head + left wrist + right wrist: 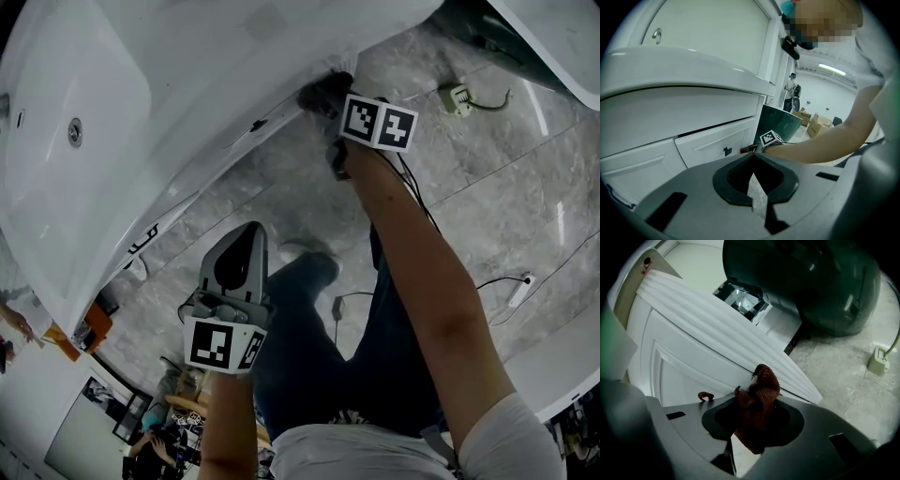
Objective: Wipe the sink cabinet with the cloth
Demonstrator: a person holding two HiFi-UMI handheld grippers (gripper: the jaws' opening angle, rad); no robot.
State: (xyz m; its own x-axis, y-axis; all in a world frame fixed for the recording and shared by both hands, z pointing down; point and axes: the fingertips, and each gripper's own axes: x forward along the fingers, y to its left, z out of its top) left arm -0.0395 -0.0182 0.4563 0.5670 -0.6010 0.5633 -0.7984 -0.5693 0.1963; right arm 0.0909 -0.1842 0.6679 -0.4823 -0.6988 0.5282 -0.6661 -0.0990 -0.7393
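The cloth (763,386) was a dark red, coarse-knit fabric, rough and matt. The sink cabinet (693,352) had smooth white panels with a soft sheen. The basin (94,66) looked glossy, like glazed ceramic, with a shiny metal drain (75,131). The floor (487,178) was grey veined stone, polished. The right hand-held gripper (754,397) had a matt grey plastic shell with darker matt lining.

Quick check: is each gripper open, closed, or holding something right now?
Left gripper: closed, nothing between its jaws.
Right gripper: closed on the dark red cloth, at the white cabinet.
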